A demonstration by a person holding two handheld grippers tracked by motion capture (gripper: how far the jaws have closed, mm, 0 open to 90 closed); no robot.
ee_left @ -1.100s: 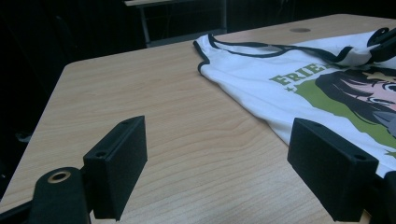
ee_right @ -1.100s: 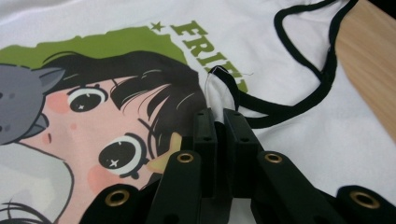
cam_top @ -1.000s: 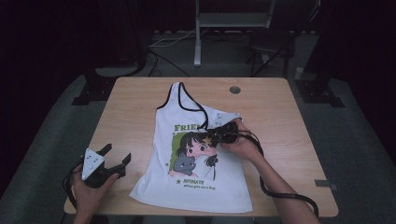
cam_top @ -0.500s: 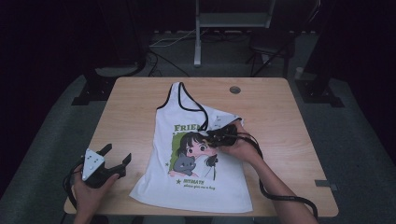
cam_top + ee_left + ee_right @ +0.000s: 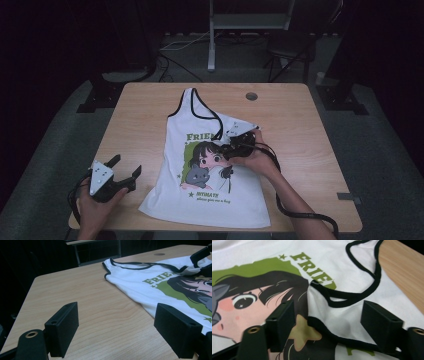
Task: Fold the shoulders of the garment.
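high view: white tank top spread flat on the wooden table, hem toward the near edge, black-trimmed neckline toward the far side. one shoulder strap folded over onto the printed chest – cartoon girl, grey cat, green lettering. right gripper resting on that folded strap at the top right of the print, right hand behind it, cable trailing off the near edge. left gripper low over bare wood just beside the shirt's left hem, held in the left hand, grey three-cornered plate on top, jaws parted.

left gripper view: both black jaws standing wide apart over bare wood, nothing between them. shirt lying ahead and to the right, neckline trim and green letters visible.

right gripper view: jaws set well apart, just been opening, pads pressing on nothing. folded strap with its black trim lying loose on the print between and beyond the jaws – a yellow star shape on the print close to the left jaw. strip of bare table at the upper right.
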